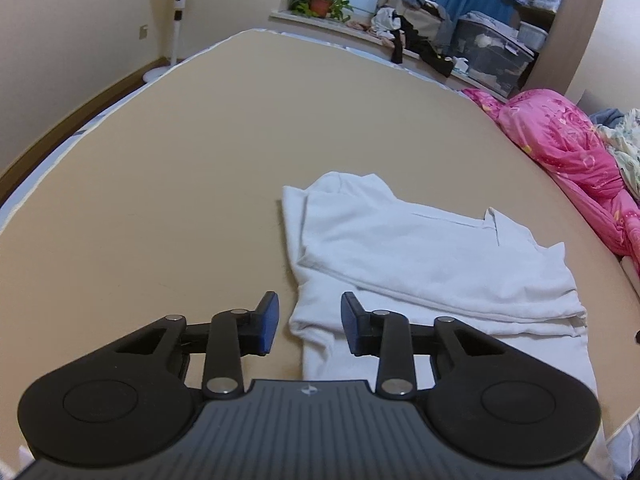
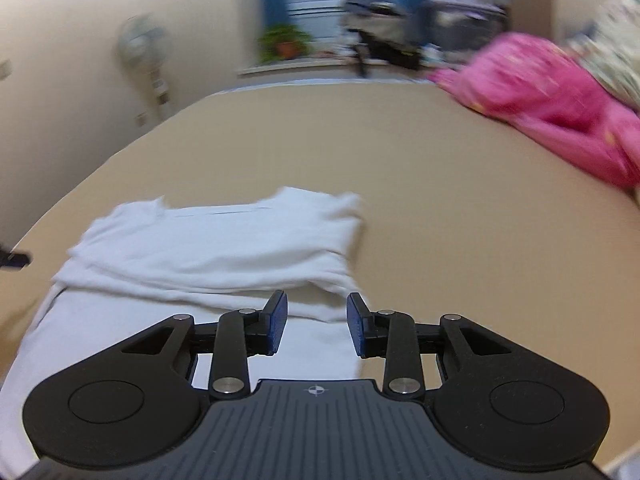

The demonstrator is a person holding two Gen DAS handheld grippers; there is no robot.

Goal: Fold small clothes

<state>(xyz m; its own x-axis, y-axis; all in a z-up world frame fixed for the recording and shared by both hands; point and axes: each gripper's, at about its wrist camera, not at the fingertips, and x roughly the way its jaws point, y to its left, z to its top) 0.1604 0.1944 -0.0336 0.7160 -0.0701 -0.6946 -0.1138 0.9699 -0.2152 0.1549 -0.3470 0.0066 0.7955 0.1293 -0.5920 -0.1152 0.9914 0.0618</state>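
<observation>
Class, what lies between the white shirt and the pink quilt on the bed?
Only bare tan bed sheet separates shirt and quilt; left wrist view shows it.

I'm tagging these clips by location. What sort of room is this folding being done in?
Most likely a bedroom in a home. The white garment lies on a wide tan bed surface, with a pink quilt bunched along one side, and a standing fan and a potted plant by the window.

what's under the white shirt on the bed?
The white shirt lies partly folded on the tan bed surface, its upper part doubled over the lower layer. Only that surface shows around its edges. Anything beneath the cloth is covered and cannot be seen.
</observation>
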